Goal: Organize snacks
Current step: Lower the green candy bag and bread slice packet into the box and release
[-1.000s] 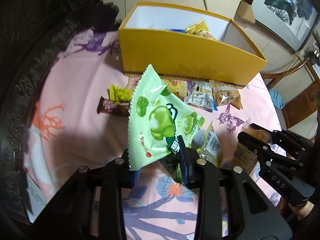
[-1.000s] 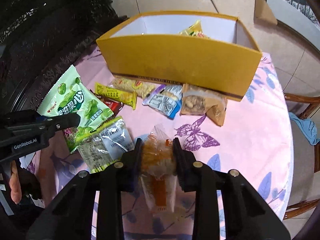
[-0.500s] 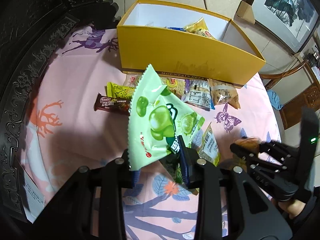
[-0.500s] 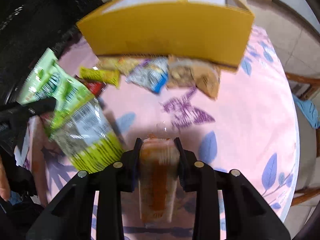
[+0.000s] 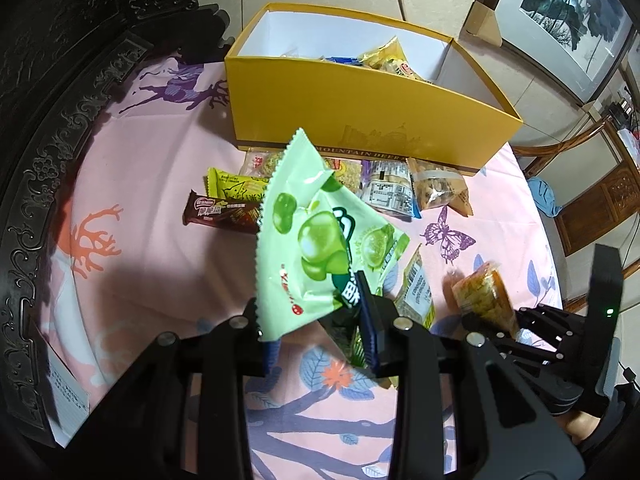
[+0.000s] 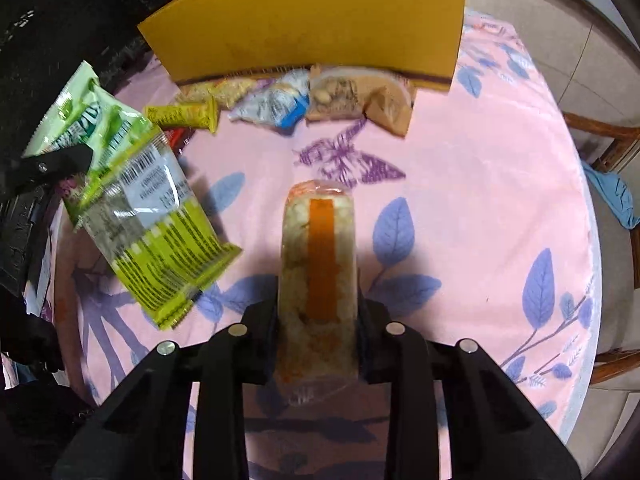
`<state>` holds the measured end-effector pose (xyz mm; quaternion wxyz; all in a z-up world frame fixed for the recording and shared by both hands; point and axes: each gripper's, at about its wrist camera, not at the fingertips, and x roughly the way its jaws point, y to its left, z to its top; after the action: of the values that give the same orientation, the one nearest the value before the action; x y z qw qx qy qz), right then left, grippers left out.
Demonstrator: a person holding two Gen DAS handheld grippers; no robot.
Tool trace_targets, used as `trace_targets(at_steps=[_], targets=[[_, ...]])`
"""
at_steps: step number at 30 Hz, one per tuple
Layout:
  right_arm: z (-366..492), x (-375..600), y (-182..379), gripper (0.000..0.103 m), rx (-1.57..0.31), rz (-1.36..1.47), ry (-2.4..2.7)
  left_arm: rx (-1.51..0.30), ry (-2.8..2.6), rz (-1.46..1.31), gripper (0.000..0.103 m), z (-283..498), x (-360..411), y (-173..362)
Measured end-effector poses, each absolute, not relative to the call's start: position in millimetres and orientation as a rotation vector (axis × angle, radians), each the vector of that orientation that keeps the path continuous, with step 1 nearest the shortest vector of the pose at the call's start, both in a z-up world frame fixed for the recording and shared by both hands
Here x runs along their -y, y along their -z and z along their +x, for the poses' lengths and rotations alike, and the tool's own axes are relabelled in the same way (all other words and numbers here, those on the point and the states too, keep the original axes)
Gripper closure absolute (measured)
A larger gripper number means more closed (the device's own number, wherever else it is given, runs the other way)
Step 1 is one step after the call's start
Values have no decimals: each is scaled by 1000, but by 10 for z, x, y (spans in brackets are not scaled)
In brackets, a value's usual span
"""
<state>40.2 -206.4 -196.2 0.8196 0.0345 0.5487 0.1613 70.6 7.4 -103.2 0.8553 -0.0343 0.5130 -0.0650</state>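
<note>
My left gripper (image 5: 316, 320) is shut on a light green snack bag (image 5: 316, 248) printed with green fruit and holds it above the pink tablecloth. My right gripper (image 6: 318, 320) is shut on a clear-wrapped orange snack bar (image 6: 318, 264), lifted off the table; the bar also shows in the left wrist view (image 5: 484, 296). The yellow box (image 5: 360, 116) stands at the far side with several snacks inside. Its front wall fills the top of the right wrist view (image 6: 312, 20).
Loose snacks lie in front of the box: a brown chocolate bar (image 5: 220, 214), a yellow-green bar (image 5: 236, 186), a white-blue packet (image 5: 386, 194), a nut packet (image 5: 438, 192). A clear yellow-green packet (image 6: 160, 232) lies left of my right gripper. Dark carved furniture (image 5: 48, 120) borders the left; a wooden chair (image 5: 592, 184) stands at right.
My right gripper has lifted the orange bar off the table and tipped downward. My left gripper has risen slightly with the green bag, showing more of the box's inside.
</note>
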Motion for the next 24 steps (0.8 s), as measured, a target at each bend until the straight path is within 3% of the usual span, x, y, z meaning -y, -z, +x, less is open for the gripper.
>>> trace_targets(at_steps=[7,16,24], targets=[[471,1920,1467,73,-1033,72,-384,-1007,135,-92,71,751,-136,817],[1192,1724,617,73,-842,76,-372,-860,136,-66,71,1384,77,188],[1701,1805,349,73,-793,81,-331,-851,130,-63,71,1905,159,62]])
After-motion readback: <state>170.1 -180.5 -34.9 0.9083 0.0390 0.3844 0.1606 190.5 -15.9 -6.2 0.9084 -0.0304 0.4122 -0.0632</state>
